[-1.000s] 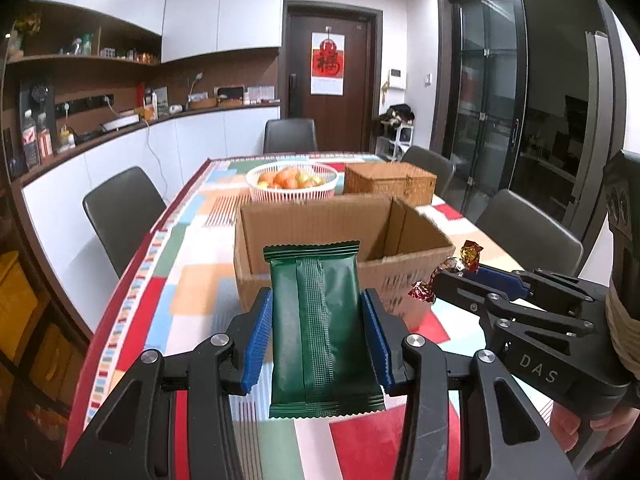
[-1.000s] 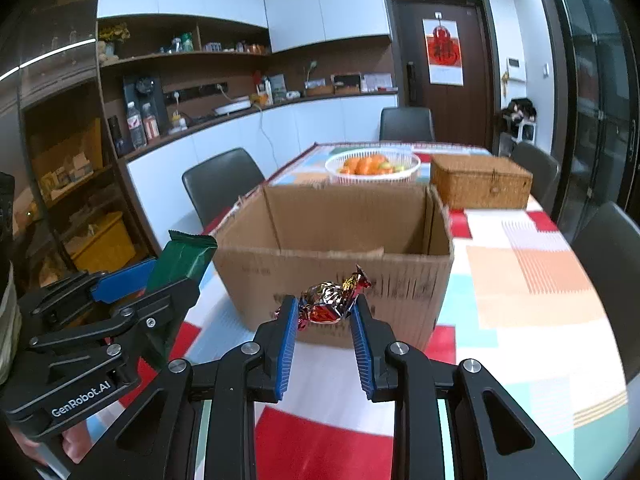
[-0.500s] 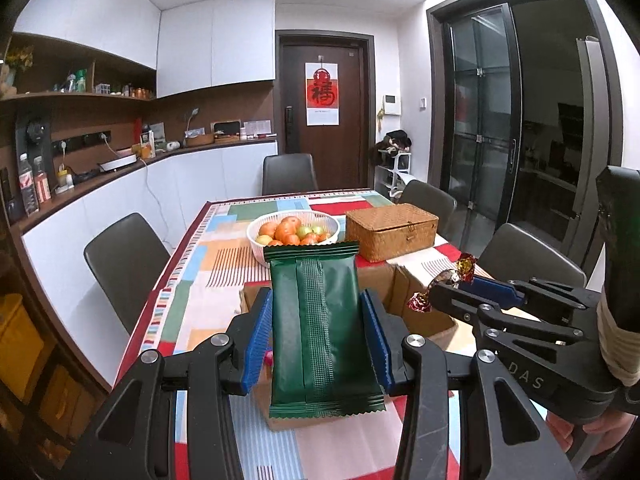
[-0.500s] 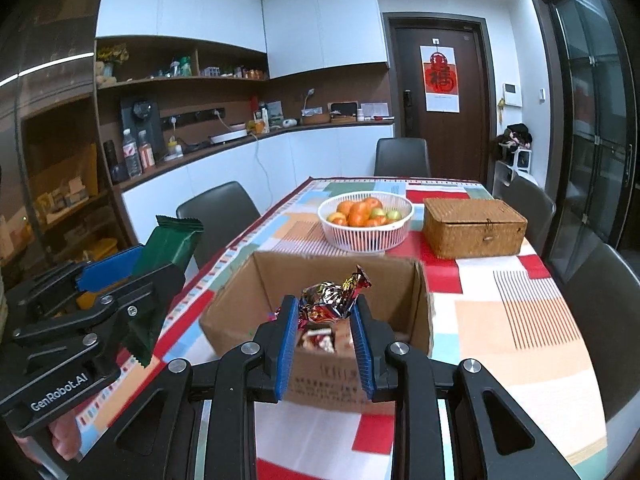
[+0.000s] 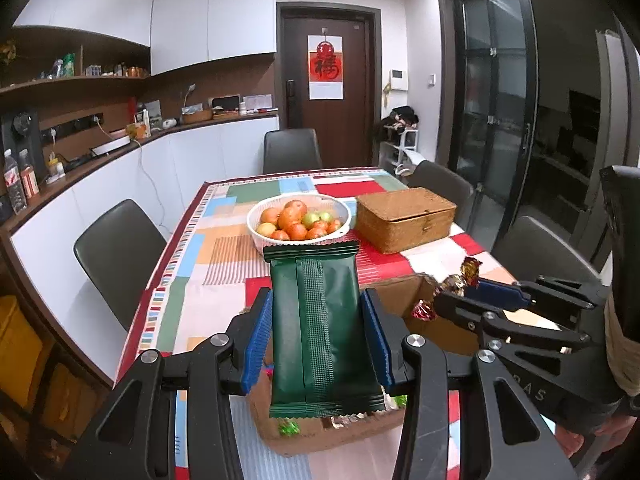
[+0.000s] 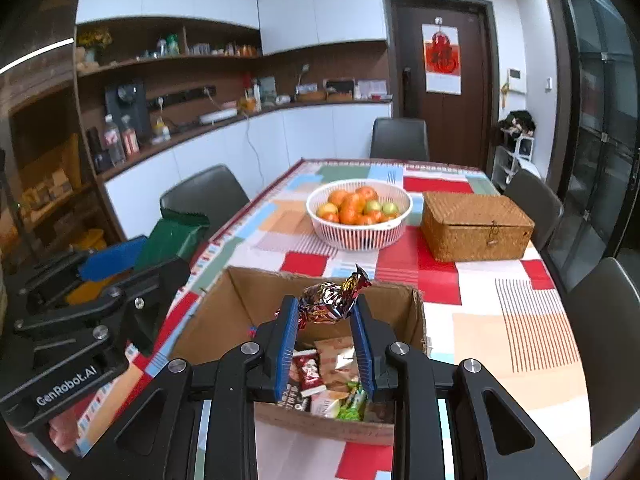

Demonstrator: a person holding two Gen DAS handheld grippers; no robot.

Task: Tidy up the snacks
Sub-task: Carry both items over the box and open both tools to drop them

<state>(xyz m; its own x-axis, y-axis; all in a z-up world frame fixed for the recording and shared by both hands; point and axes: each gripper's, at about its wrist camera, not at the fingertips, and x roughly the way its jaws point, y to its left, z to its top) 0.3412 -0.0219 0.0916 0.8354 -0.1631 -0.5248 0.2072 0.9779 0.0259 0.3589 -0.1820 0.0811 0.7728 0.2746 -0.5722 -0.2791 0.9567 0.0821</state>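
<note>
My left gripper is shut on a dark green snack packet, held upright above the near left part of the open cardboard box. My right gripper is shut on a shiny foil-wrapped candy and hovers over the box, which holds several wrapped snacks. In the left wrist view the right gripper shows at the right with the candy. In the right wrist view the left gripper and green packet show at the left.
A white basket of fruit and a closed wicker box stand behind the cardboard box on the patchwork tablecloth. Dark chairs ring the table. A counter with bottles runs along the left wall.
Both grippers have risen and moved forward over the box, each keeping its snack. The views now look down into the box instead of at its front wall.
</note>
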